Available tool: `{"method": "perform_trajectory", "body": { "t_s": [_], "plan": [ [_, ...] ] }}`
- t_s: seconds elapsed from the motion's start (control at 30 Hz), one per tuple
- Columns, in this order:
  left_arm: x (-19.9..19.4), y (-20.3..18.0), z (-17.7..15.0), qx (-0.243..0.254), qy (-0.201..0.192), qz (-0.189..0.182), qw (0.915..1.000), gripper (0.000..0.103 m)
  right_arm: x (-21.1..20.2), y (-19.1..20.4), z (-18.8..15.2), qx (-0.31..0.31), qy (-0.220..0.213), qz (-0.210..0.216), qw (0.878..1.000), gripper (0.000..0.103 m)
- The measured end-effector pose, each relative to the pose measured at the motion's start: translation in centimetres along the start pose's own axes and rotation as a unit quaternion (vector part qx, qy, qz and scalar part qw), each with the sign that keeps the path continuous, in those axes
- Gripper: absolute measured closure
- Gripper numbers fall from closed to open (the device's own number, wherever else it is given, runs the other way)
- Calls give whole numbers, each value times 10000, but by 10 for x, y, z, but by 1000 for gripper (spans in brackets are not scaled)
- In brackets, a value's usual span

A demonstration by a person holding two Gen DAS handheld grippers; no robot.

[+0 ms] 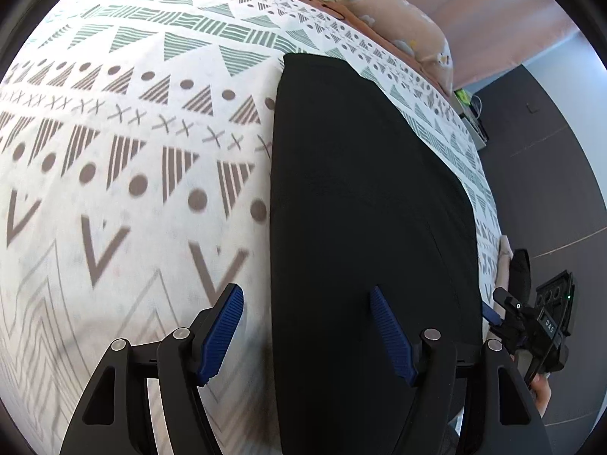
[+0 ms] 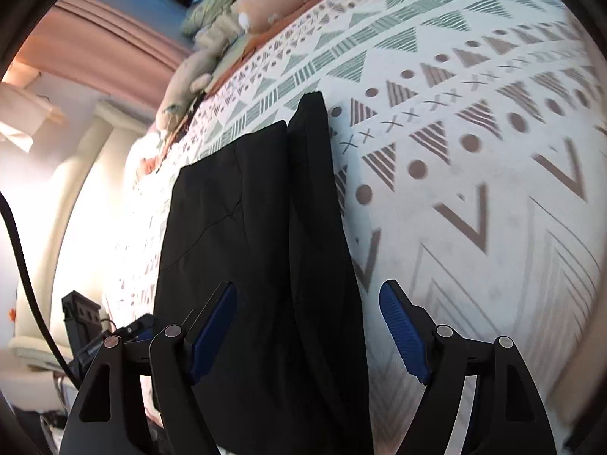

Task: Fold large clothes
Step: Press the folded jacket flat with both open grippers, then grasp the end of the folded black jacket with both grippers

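Left hand-held gripper (image 1: pixel 305 328) stands wide, blue pads (image 1: pixel 224 335) spread apart with nothing pinched between them; one pad hangs over the patterned bedspread (image 1: pixel 125 159), the other over the black garment (image 1: pixel 364 208). The garment's long straight edge runs right between the two fingers. Right hand-held gripper (image 2: pixel 309 326) is just as wide, empty too, its fingers astride the same black garment (image 2: pixel 261 227), which from this side shows two long folded panels lying side by side, touching along a seam-like line. Whether either gripper touches the cloth, I can't tell.

The garment lies flat on the bed, stretched lengthwise along the bed's side edge. The bedspread (image 2: pixel 455 121), white with green and brown triangles, dots and chevrons, is bare across the middle. Up at the head end, a peach pillow (image 1: pixel 402 19) and a soft toy (image 2: pixel 189 83) sit along the bed's edge. Pink curtains (image 2: pixel 95 45) hang beyond, and dark flooring (image 1: pixel 550 159) runs alongside the bed.
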State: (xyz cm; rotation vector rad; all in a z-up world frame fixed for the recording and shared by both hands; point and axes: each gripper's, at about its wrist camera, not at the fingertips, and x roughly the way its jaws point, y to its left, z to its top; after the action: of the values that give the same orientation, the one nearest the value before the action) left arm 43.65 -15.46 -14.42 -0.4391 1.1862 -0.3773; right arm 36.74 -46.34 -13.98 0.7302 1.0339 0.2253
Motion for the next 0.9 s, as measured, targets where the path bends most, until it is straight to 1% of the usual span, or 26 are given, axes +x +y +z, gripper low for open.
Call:
{"method": "perform_trajectory", "body": {
  "t_s": [0.07,0.13,0.23,0.33,0.37,0.43,0.5,0.6,0.67,0.8,0.9],
  "plan": [
    [6,-1,10,35,-14,53,10000,32,10,-3,10,-7,175,185,9997,25],
    [13,-3,19,72,-36,77,9999,32,20,-5,17,-45,293,191,9994,25],
    [24,-5,34,84,-39,131,9999,32,39,-11,30,-12,550,349,9979,25],
    [33,-13,46,250,-55,209,9995,33,56,-14,38,-30,710,549,9960,25],
    [35,-15,50,298,-63,192,9994,35,60,-14,42,-61,753,639,9951,25],
    [41,-18,59,363,-30,161,9992,41,68,-13,49,-98,820,815,9932,25],
    [47,-18,66,379,-2,188,9991,43,75,-12,57,-103,876,914,9919,25],
    [54,-20,76,394,-8,265,9989,43,87,-9,70,-105,965,994,9903,28],
    [59,-18,82,352,3,258,9990,43,95,-4,76,-150,1030,991,9896,31],
    [70,-15,94,277,143,371,9988,43,113,4,87,-172,1173,1042,9875,36],
    [76,-13,100,155,188,355,9991,43,121,8,94,-173,1217,1023,9871,40]
  ]
}}
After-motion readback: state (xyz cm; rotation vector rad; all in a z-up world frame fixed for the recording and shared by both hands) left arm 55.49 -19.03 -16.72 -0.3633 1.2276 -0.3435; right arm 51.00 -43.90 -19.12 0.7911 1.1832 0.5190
